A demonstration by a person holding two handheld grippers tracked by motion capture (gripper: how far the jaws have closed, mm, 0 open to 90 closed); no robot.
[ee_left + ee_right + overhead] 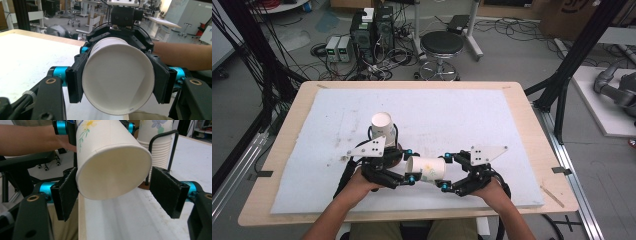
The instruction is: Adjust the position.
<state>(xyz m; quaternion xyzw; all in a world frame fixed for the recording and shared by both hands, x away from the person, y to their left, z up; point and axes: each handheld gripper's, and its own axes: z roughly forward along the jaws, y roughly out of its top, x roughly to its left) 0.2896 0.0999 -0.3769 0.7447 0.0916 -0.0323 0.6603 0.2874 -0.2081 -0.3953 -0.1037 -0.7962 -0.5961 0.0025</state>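
A white paper cup (427,169) with a flower print lies on its side in the air between my two grippers, near the table's front edge. My left gripper (410,166) is shut on its left end; in the left gripper view both black pads (75,80) press on the cup (117,80). My right gripper (445,171) is open around the other end. In the right gripper view, one pad (66,192) touches the cup (112,167) and the other stands apart from it. A stack of matching cups (382,127) stands upright in a black wire holder (172,147) just behind my left gripper.
A white foam mat (462,110) covers the wooden table (532,125). Beyond the far edge are a black stool (441,47), computer boxes (372,30) and loose cables. Black frame posts (572,55) stand at both sides.
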